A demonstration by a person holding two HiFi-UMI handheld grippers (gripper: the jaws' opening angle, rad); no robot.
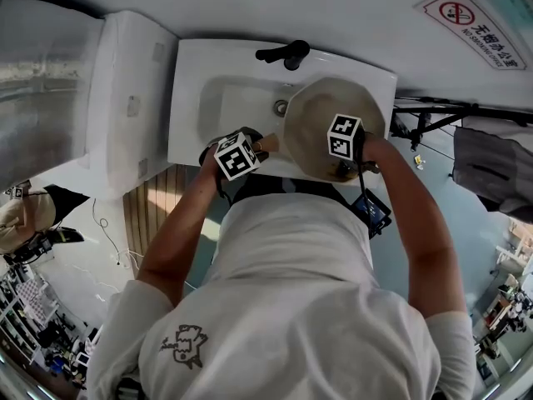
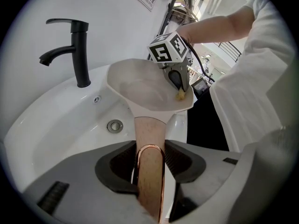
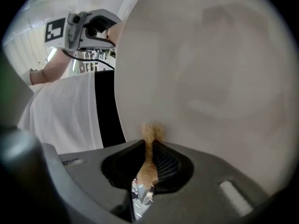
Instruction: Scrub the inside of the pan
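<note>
- Left claw is clamped on the pan's wooden handle, one pad on each side.
- Cream pan is held tilted above the white sink, to the right of the black faucet.
- Right claw pinches a tan scrub pad, whose tip lies against the pan's inside near the rim.

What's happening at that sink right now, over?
Left tool clamped on pan handle. Right tool pinching scrub pad inside pan. Nothing in the way.
</note>
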